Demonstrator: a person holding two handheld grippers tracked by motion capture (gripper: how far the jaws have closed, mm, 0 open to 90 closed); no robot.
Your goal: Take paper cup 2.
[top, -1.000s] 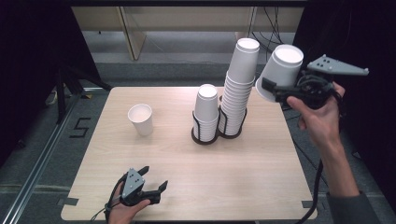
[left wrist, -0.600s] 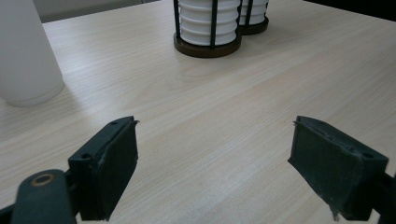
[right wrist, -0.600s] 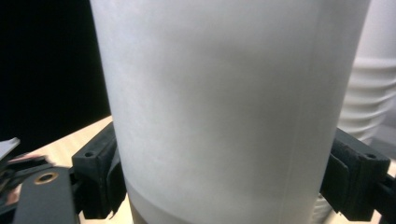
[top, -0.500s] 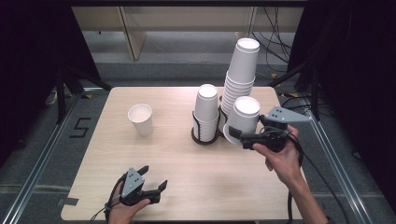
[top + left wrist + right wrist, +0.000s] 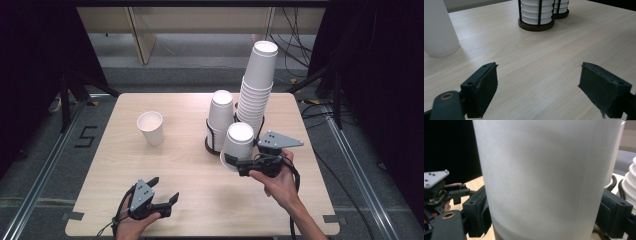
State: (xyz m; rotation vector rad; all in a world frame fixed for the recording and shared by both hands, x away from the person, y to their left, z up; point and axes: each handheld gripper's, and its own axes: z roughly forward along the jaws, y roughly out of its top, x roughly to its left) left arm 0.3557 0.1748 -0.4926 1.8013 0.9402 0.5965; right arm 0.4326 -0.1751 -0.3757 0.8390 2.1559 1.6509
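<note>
Pale wood-grain counter (image 5: 200,165) carries everything, with grey floor around it. Nearest its front edge, the left gripper (image 5: 159,199) rests low on the wood, its fingers (image 5: 482,92) parted with nothing but bare counter between them. Farther in and to the right of that, the right gripper (image 5: 239,165) has its fingers (image 5: 477,212) pressed against both sides of a white paper cup (image 5: 237,144), held tilted just in front of the black cup holder (image 5: 212,146). Short and tall stacks of cups (image 5: 256,90) stand in the holder. Left of the holder, well apart, stands a lone upright paper cup (image 5: 151,128).
</note>
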